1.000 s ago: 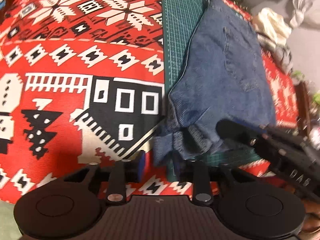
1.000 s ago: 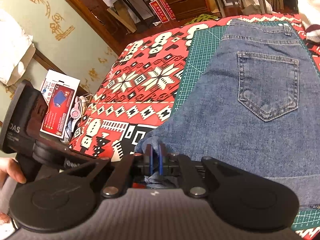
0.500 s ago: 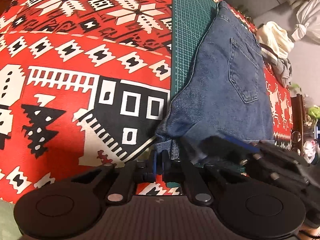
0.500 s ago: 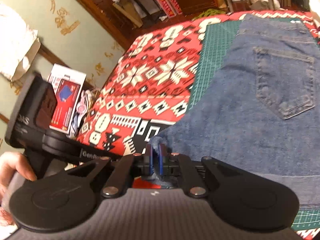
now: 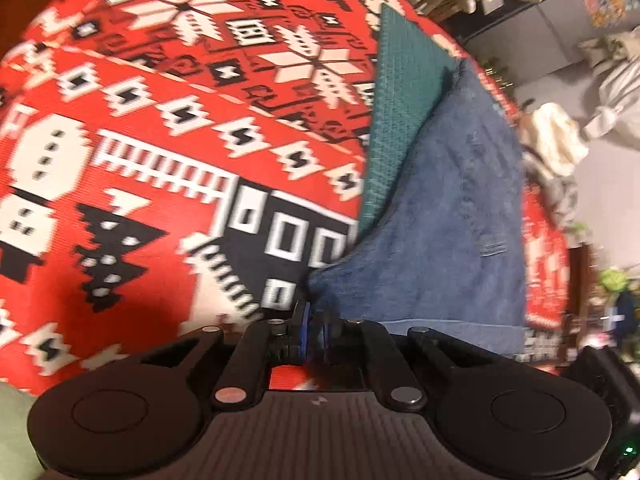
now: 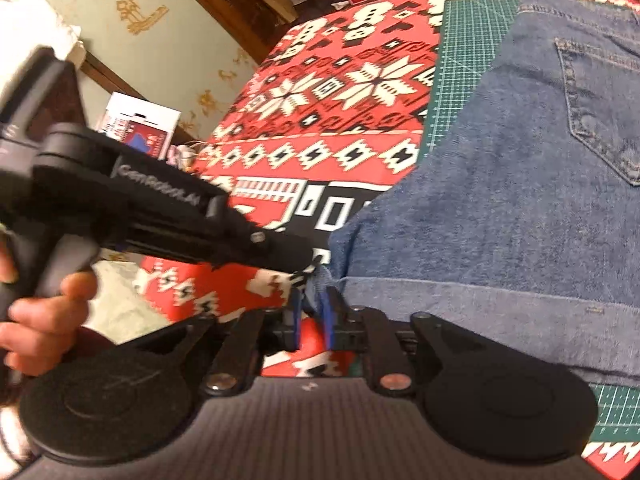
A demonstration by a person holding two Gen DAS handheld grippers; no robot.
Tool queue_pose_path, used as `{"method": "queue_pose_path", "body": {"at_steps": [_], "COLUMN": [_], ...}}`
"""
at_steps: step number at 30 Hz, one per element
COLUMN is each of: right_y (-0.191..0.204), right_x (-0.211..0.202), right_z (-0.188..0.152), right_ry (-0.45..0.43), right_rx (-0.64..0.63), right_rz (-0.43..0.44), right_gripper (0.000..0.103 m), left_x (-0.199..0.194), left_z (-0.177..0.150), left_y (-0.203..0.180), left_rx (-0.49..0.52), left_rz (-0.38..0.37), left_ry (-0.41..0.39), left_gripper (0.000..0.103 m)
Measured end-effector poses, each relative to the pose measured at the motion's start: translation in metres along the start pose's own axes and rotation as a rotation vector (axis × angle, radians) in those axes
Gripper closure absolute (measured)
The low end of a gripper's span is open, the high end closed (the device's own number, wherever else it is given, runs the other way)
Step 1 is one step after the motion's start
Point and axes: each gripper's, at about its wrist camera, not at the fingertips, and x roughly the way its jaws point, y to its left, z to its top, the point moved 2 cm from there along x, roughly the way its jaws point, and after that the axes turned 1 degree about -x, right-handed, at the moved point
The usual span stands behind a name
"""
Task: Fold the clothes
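Blue denim jeans lie back pocket up on a green cutting mat, which rests on a red patterned cloth. My left gripper is shut on the near left corner of the jeans. In the right wrist view the jeans fill the right side, with their hem folded over at the near edge. The left gripper reaches in from the left onto that same corner. My right gripper sits just below it, its blue pads slightly apart with the frayed corner at their tips.
A person's hand holds the left gripper's handle at the left. A white and red box stands beside the bed by the wall. Pale clothes are piled past the far right edge of the red cloth.
My left gripper closed on the jeans corner and lifted with it. The right gripper's pads, tight on that corner before, have parted a little.
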Motion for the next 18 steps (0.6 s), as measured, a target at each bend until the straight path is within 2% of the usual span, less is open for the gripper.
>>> {"method": "queue_pose_path", "body": {"at_steps": [3, 7, 9, 11, 15, 17, 18], "right_y": [-0.001, -0.024, -0.045, -0.071, -0.128, -0.151, -0.159], "right_x": [-0.020, -0.062, -0.088, -0.116, -0.158, -0.167, -0.169], "right_z": [0.005, 0.012, 0.016, 0.019, 0.016, 0.009, 0.006], "right_ry": [-0.023, -0.061, -0.095, -0.118, -0.096, -0.071, -0.066], "right_rx": [0.002, 0.017, 0.038, 0.058, 0.125, 0.175, 0.204], "right_rz": [0.018, -0.036, -0.104, -0.198, -0.388, -0.439, -0.427], "right_gripper": [0.086, 0.086, 0.086, 0.085, 0.079, 0.078, 0.078], "left_x": [-0.001, 0.001, 0.003, 0.010, 0.018, 0.019, 0.020], "left_z": [0.000, 0.000, -0.001, -0.001, -0.002, 0.000, 0.000], "left_y": [-0.002, -0.010, -0.014, -0.017, -0.022, -0.022, -0.022], "left_rx": [0.004, 0.027, 0.048, 0.076, 0.113, 0.110, 0.109], "left_rz": [-0.035, -0.065, -0.054, -0.008, 0.048, 0.054, 0.056], "left_ry": [0.000, -0.001, 0.004, 0.022, 0.045, 0.046, 0.049], "left_gripper": [0.091, 0.091, 0.088, 0.088, 0.087, 0.087, 0.087]}}
